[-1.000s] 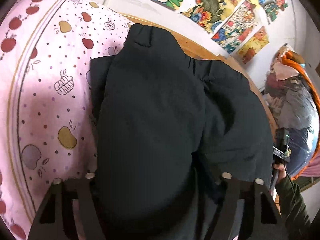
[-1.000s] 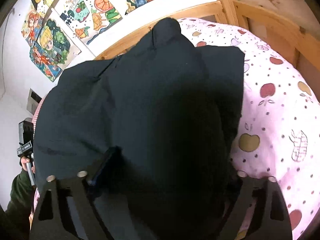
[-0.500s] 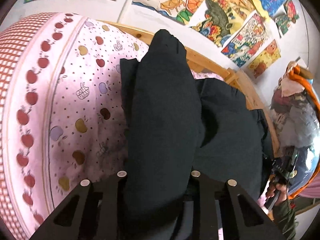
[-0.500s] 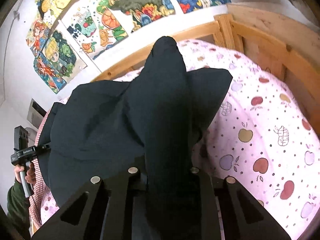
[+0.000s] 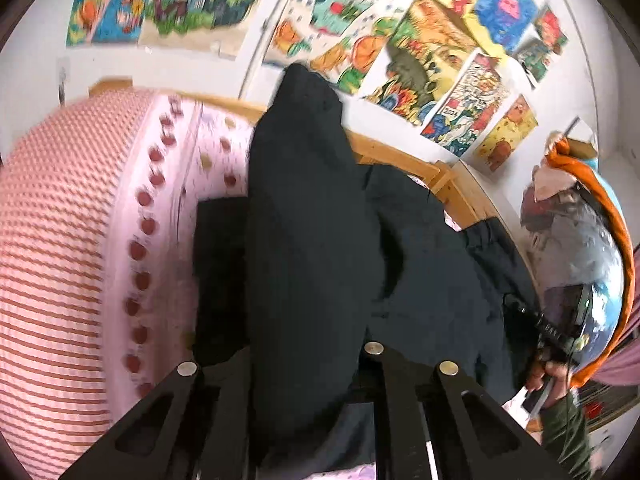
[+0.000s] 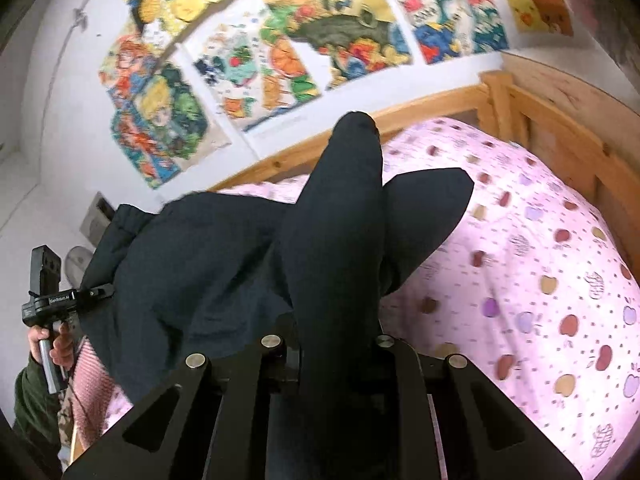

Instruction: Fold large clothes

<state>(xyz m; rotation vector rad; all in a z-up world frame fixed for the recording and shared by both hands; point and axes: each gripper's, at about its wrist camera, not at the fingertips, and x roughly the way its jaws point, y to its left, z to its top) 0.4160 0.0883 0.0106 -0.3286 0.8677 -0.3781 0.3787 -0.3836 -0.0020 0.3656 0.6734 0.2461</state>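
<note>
Garment [image 5: 312,248] bunched between the fingers [image 5: 372,364] of the left gripper [image 5: 304,364], rising ahead of them, the rest draped down onto the bed [image 5: 72,280]. Same in the right gripper [image 6: 332,344]: fold between both fingers [image 6: 384,344], spreading left over the bed [image 6: 540,280]. Bed frame [image 6: 532,120] behind, against the wall; posters [image 6: 288,52] above. Other gripper's hand [image 6: 52,344] far left.

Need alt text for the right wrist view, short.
The right gripper is closed on a fold of a dark garment, holding it above a pink apple-print bedspread. Behind are a wooden bed frame and colourful posters.
</note>
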